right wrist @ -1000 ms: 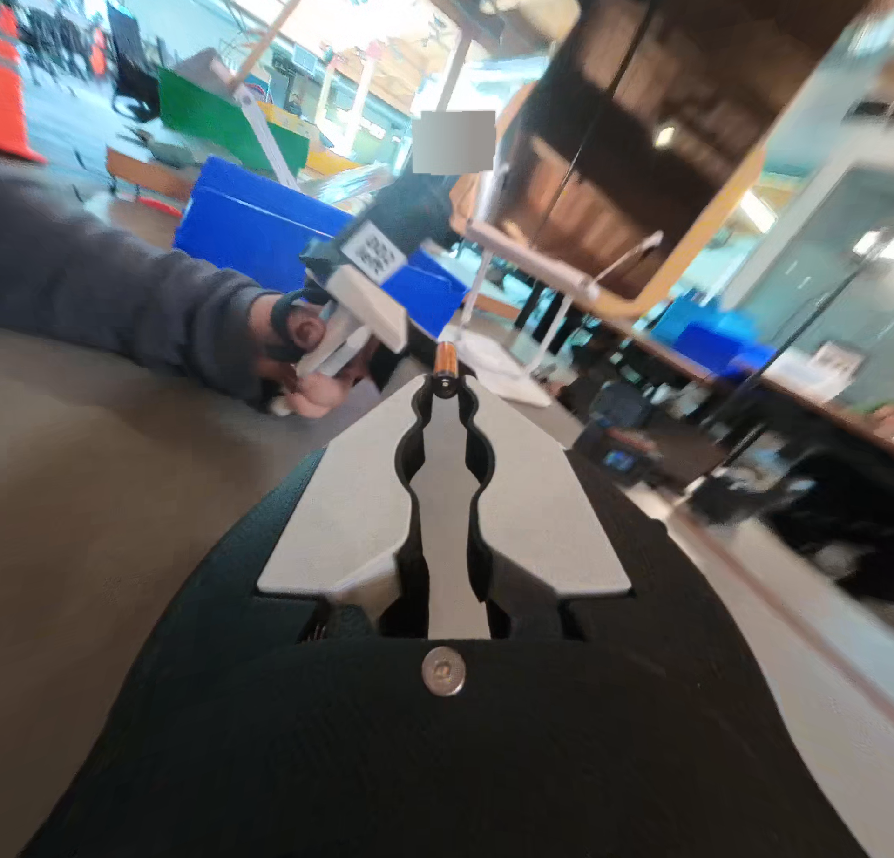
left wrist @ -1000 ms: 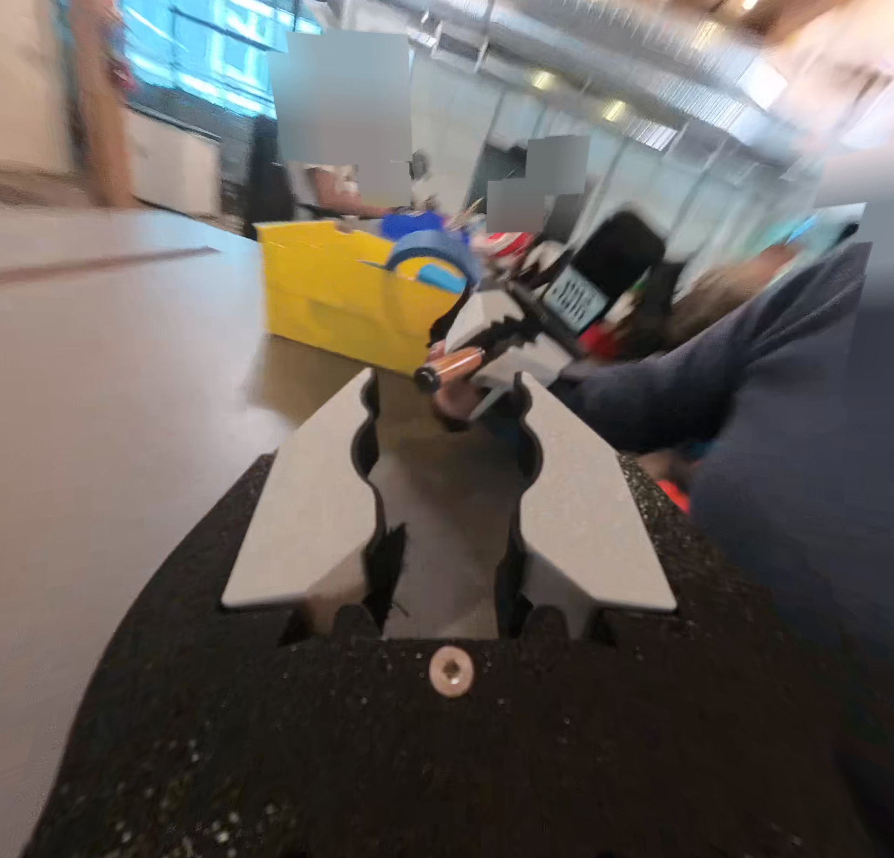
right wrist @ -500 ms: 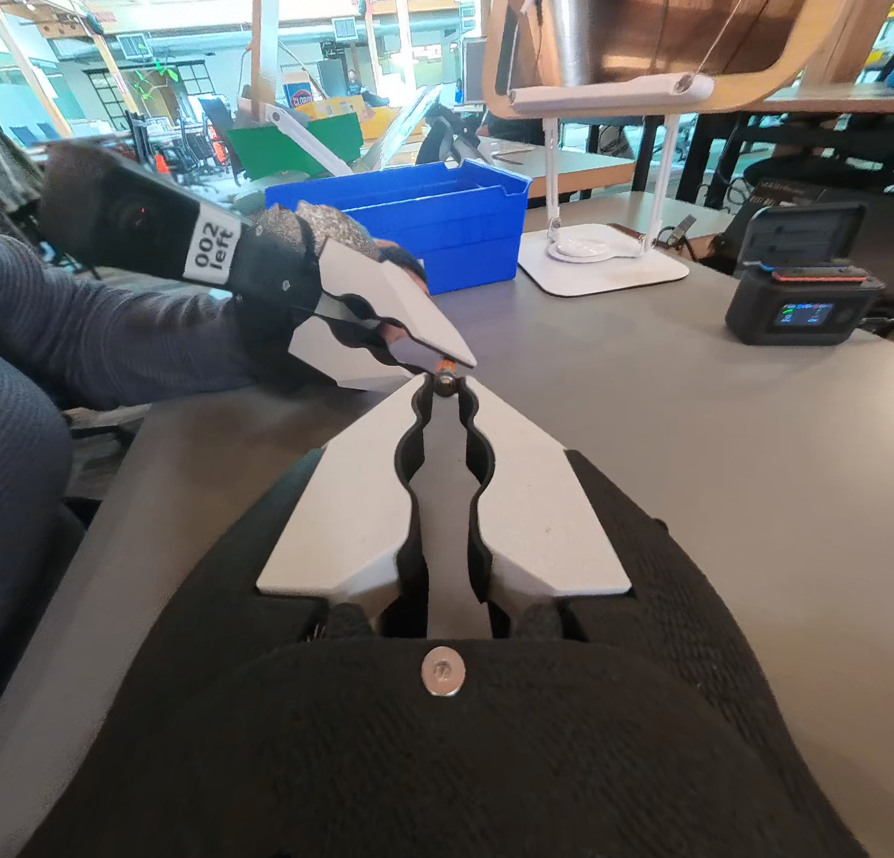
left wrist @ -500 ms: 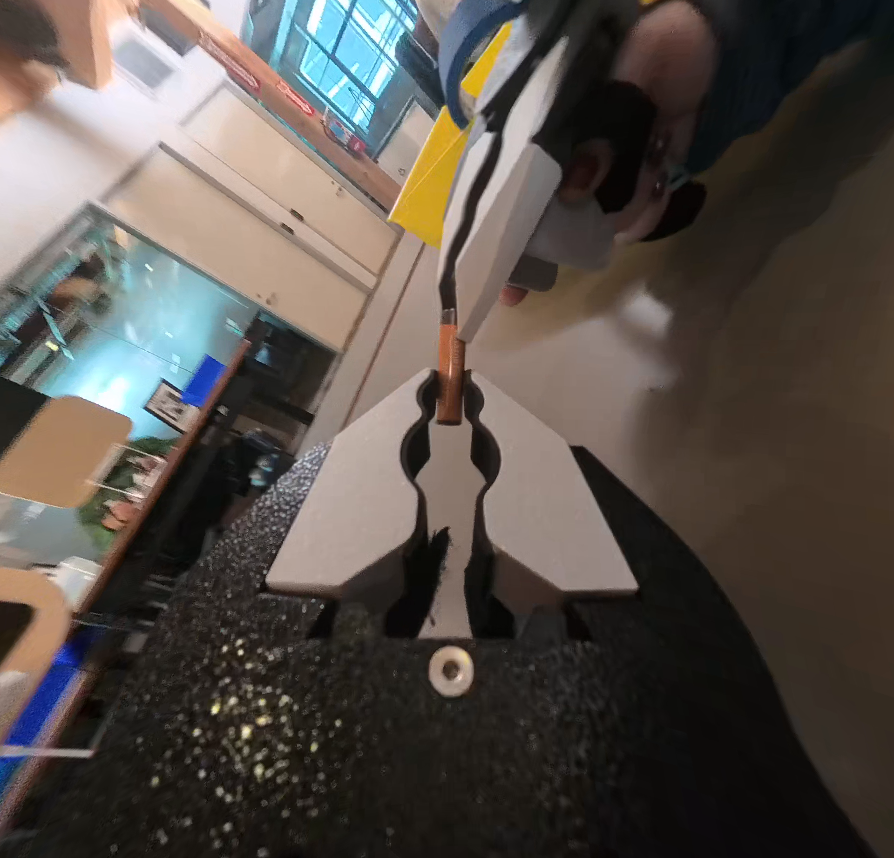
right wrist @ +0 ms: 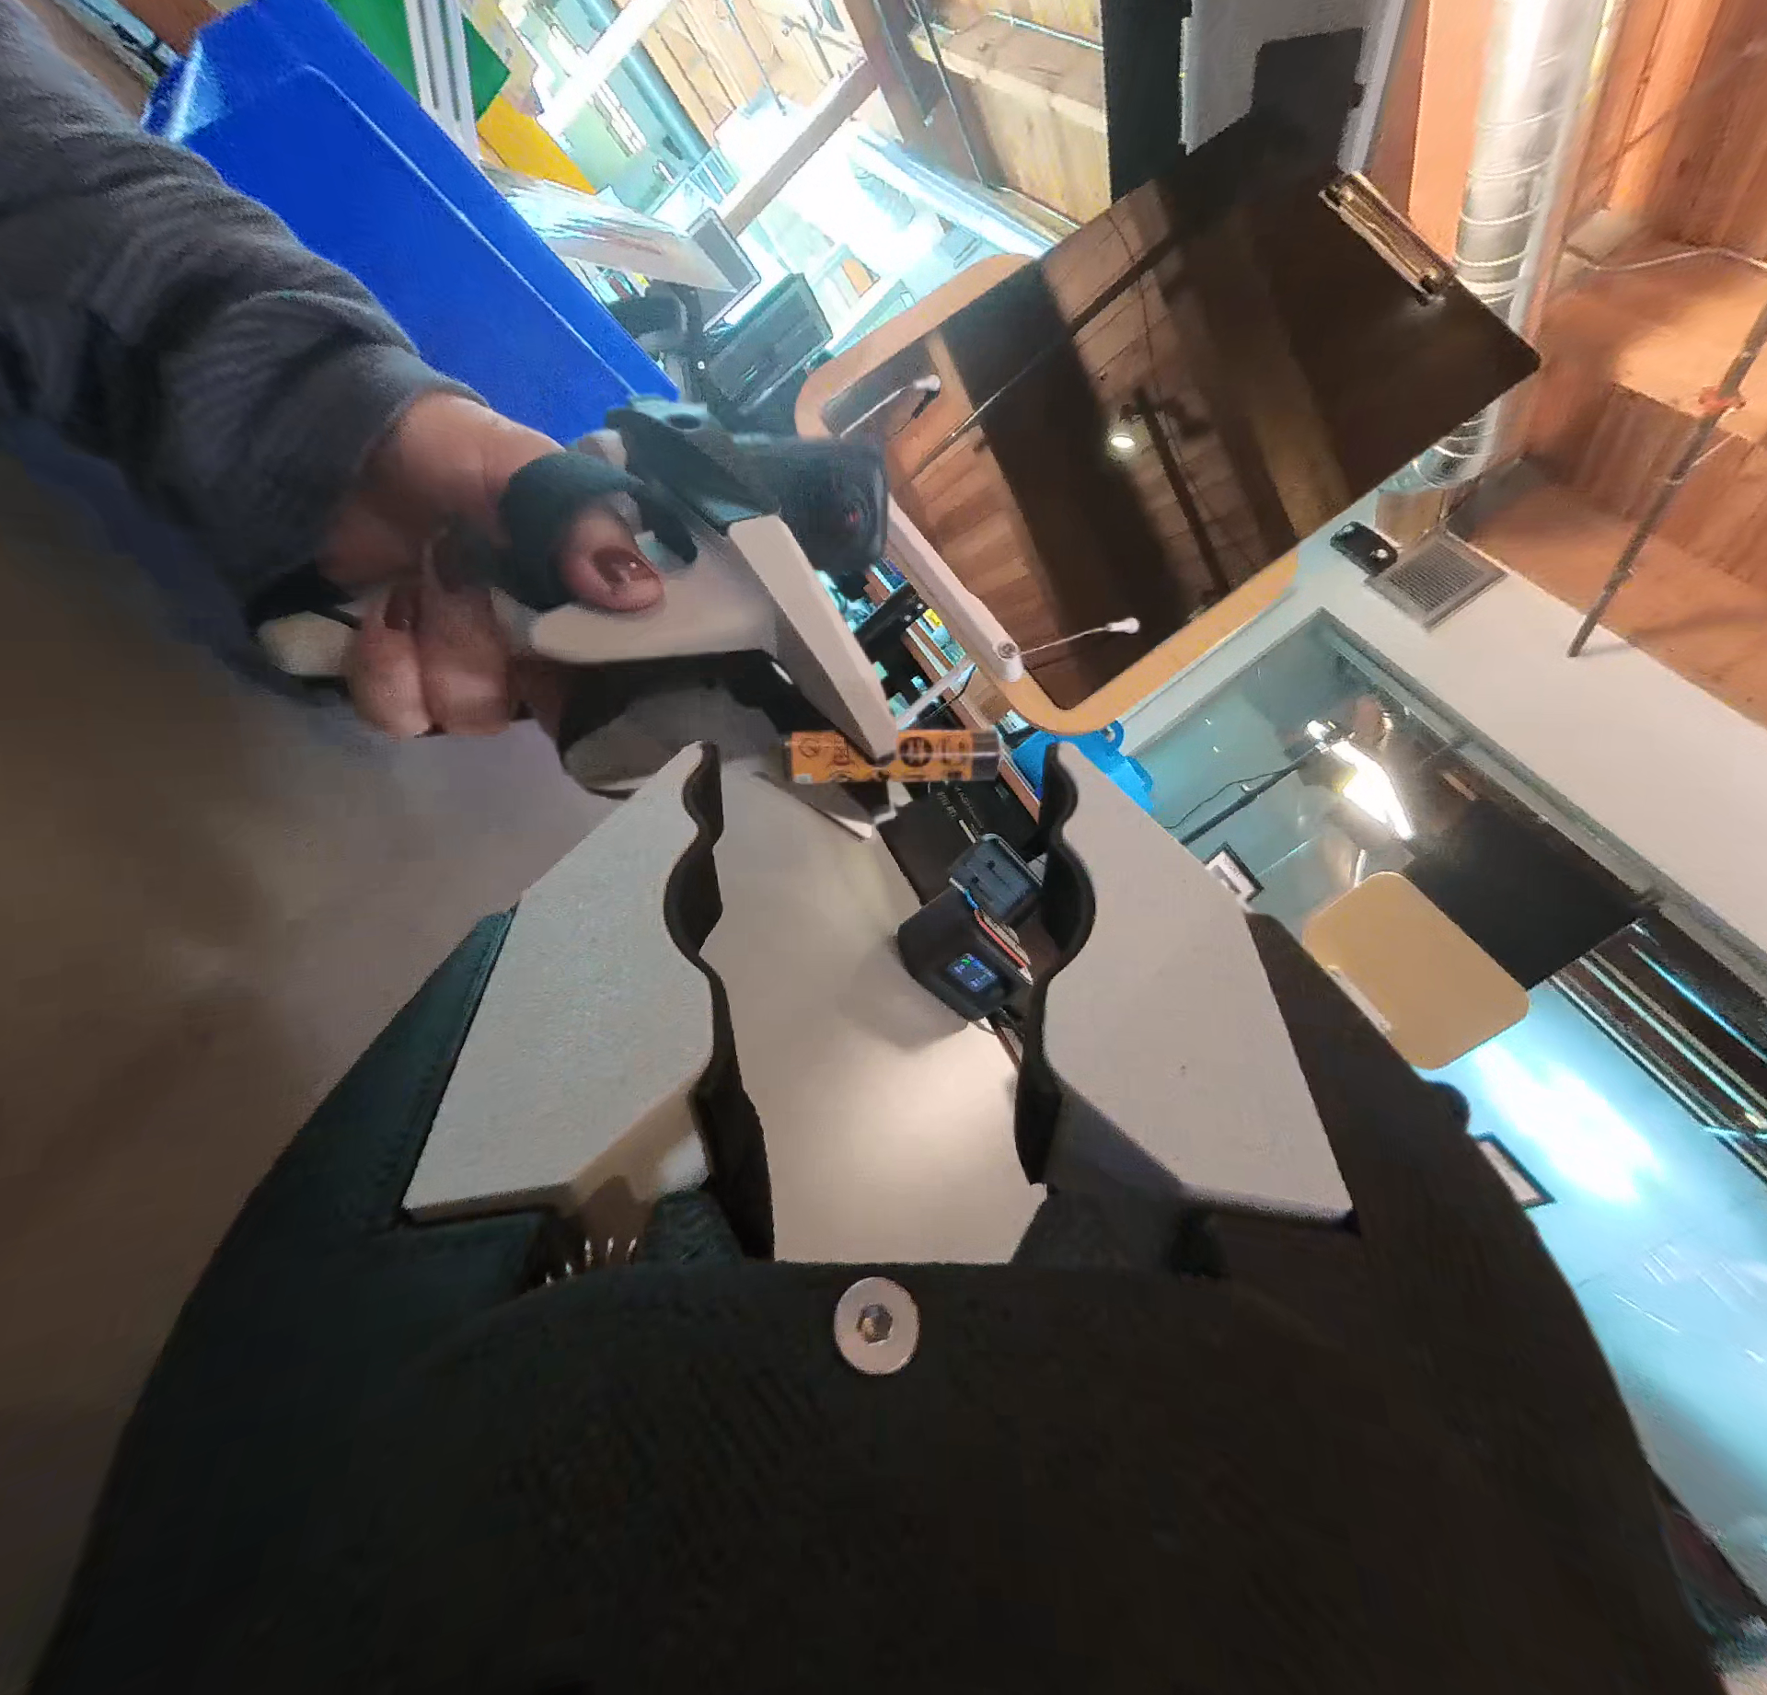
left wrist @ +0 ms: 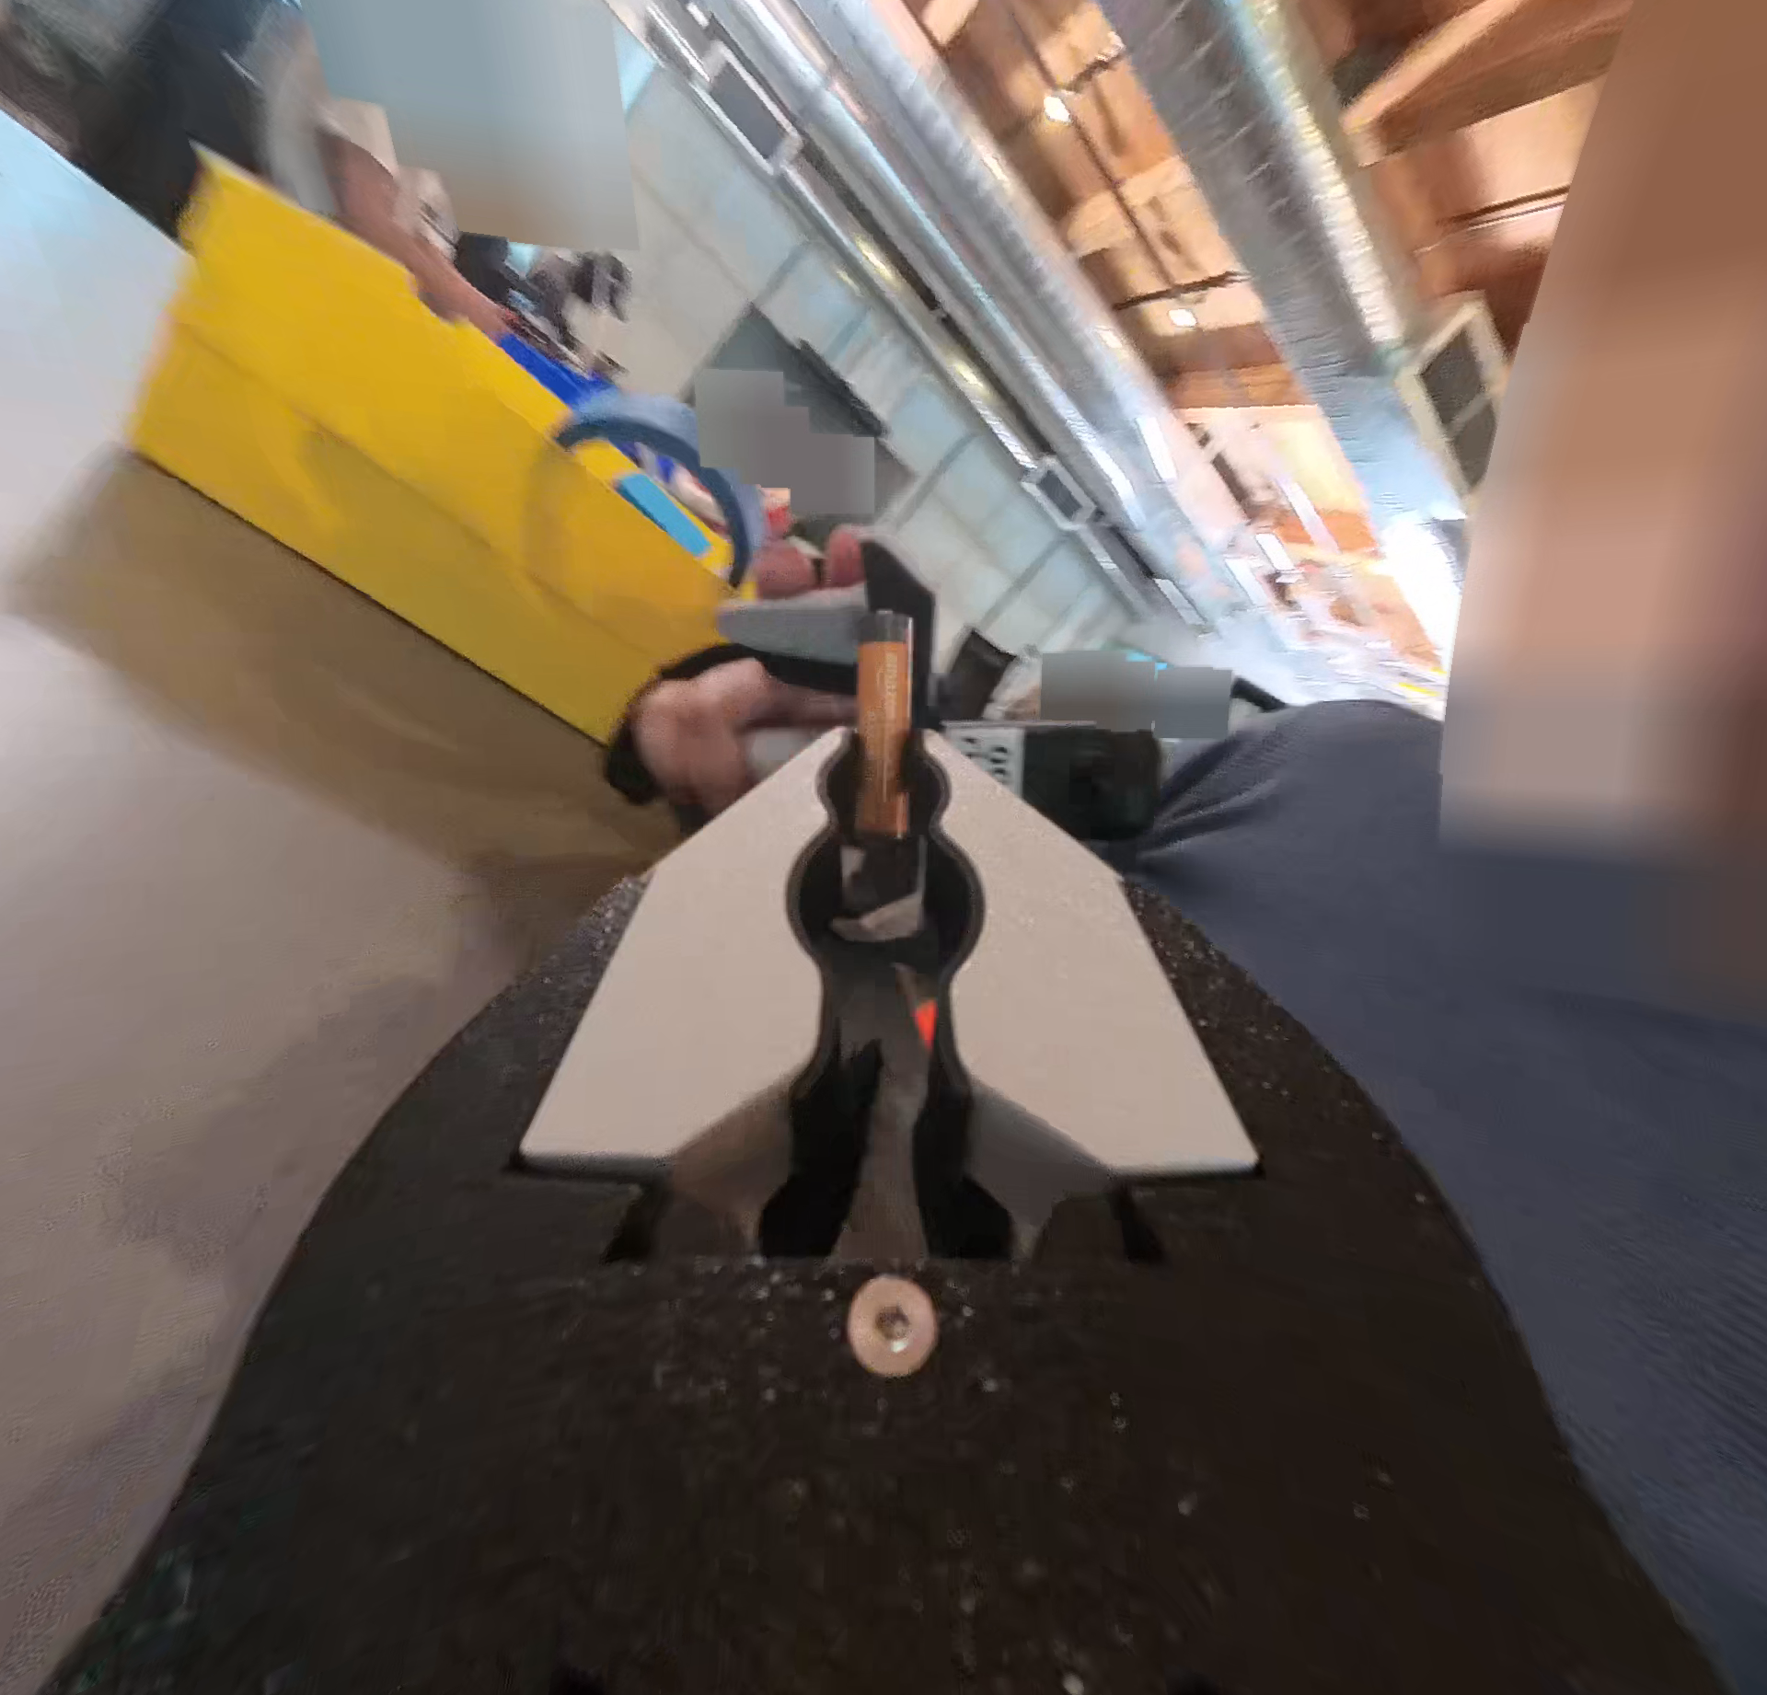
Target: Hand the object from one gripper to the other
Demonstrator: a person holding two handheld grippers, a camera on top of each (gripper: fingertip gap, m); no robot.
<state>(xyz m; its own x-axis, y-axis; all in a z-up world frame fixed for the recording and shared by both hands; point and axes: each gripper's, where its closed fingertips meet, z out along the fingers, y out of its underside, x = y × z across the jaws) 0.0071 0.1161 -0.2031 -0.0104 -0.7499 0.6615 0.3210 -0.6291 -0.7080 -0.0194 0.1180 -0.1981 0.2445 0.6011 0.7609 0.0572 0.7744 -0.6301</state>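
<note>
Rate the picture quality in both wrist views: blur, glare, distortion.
Left wrist view: background smeared by motion, yellow bin soft, yet the battery in the left tongs reads sharp; grey patches hide parts. Right wrist view: crisper, open right tongs and battery clear, windows blown out, strong wide-angle bending and tilt.

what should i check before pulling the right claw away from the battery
1. Left claw shut on the battery: ok.
2. Right claw open: ok, fingers wide apart.
3. Right fingers clear of the battery: ok, gaps show on both sides.
4. Depth of the left claw's grip: cannot tell, much of the battery sticks out past the tips.
5. Table beneath in case of a drop: ok.
</note>
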